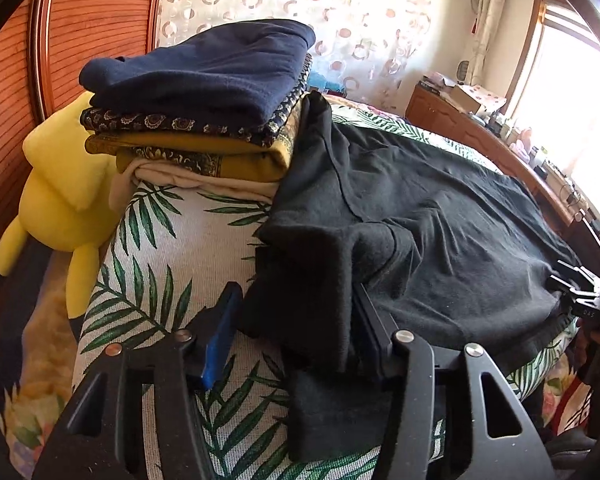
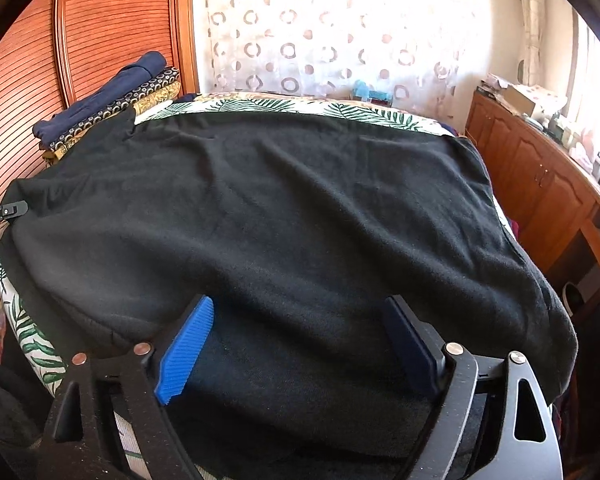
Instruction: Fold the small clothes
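Stack of folded clothes [image 1: 196,100] done at 11 o'clock; black shirt [image 2: 260,208] unfolded. Left gripper [image 1: 296,320] and right gripper [image 2: 300,344] both spread.

My two wrist cameras look forward along each gripper, close over the bed. Both share the black garment [image 1: 440,220], the folded stack [image 2: 108,100] and the curtain [image 2: 340,32] ahead.

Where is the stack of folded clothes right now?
The stack sits at the far left corner of the leaf-print surface, beside the yellow plush and touching the black garment.
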A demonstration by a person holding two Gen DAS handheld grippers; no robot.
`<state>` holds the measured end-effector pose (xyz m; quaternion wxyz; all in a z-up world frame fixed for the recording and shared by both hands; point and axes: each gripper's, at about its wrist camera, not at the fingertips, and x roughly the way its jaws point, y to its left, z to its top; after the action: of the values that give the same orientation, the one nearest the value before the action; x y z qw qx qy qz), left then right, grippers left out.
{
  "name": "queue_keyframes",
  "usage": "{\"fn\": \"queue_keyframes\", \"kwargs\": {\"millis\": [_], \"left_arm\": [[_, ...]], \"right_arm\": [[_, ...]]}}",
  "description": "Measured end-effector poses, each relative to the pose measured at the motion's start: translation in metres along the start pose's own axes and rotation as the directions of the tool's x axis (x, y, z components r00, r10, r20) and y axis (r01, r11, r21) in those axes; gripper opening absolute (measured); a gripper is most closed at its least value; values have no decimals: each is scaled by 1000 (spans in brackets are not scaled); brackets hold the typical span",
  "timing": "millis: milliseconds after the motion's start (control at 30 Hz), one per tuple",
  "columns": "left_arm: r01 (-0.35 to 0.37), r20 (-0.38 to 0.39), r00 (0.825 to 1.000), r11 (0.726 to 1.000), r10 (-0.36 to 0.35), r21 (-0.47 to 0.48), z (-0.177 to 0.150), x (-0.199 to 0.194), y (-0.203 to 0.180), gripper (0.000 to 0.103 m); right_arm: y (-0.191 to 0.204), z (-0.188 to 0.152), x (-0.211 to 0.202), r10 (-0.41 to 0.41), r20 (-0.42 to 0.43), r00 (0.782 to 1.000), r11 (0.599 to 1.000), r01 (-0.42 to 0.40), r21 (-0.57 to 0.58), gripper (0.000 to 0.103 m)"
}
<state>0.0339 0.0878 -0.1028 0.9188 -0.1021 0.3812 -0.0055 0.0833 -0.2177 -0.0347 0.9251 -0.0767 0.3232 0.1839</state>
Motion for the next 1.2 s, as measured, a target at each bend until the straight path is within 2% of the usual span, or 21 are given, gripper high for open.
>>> {"fn": "queue_keyframes", "kwargs": {"millis": [33,67,100,167,400,567,967,1100,1200], "left_arm": [[2,-2,1000,1000,-2,12,-1,1,-2,41],[5,-8,1000,1000,-5,23,-1,2,-4,21],[2,-8,1000,1000,-1,27,-1,2,-5,13],[2,-6,1000,999,-2,46,-1,2,-9,9],[27,37,999,998,-29,52,8,-17,-22,8],[39,88,995,992,-50,123,22,-34,-50,8],[97,142,981,966,-134,240,48,-49,-106,7],[111,157,976,963,-152,244,58,-56,-107,7],[102,137,981,966,-137,238,59,-57,-98,7]], "right_arm": [[1,-1,0,0,2,1000,1000,0,0,89],[1,-1,-1,-1,2,1000,1000,1,0,89],[0,-2,-2,0,3,1000,1000,0,1,89],[-1,-3,-2,1,6,1000,1000,-1,-1,89],[-5,-4,-4,9,1,1000,1000,-9,-7,89],[-6,-3,-5,12,-1,1000,1000,-12,-9,89],[-15,-2,-5,26,-1,1000,1000,-26,3,89],[-24,-2,-5,36,0,999,999,-36,21,89],[-27,-2,-4,38,0,999,999,-38,27,89]]}}
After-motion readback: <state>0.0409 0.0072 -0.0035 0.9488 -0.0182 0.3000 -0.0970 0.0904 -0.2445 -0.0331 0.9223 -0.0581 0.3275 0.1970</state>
